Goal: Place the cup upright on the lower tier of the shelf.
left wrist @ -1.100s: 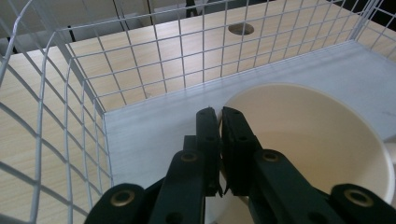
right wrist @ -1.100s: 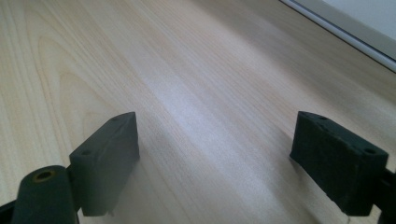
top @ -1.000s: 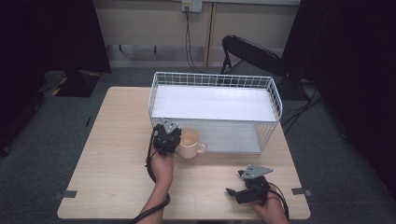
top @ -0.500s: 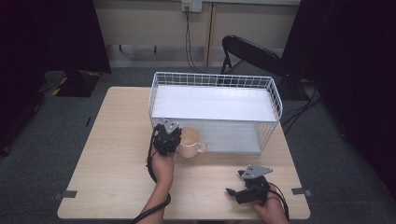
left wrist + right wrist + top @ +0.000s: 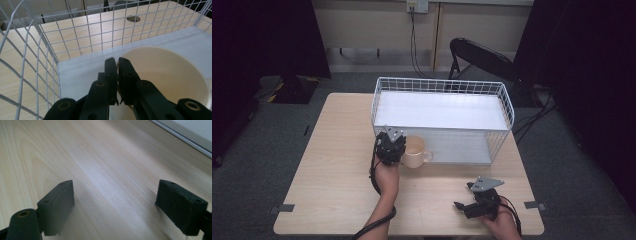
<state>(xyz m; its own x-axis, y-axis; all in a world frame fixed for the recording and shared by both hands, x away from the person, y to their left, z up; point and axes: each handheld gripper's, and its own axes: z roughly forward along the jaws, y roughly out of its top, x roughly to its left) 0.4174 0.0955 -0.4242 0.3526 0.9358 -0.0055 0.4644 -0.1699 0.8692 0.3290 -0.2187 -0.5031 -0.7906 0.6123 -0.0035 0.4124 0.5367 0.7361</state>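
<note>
Two claws at work over a pale wooden table [image 5: 327,170]. Left claw [image 5: 390,145] pressed nearly together, pinching the rim of a cream mug [image 5: 416,152]; seen along its own jaws in the left gripper view, left claw [image 5: 117,62] with one jaw outside the wall and one inside the cream mug [image 5: 165,75]. Mug standing upright on the table, just beside the near left corner of a white wire basket [image 5: 377,100], handle turned toward the right. Right claw [image 5: 464,200] near the table's front edge, well apart from the mug, spread wide and holding nothing; bare wood between the jaws in the right gripper view [image 5: 115,202]. No brand, label or readable writing visible on mug, basket or claws.
</note>
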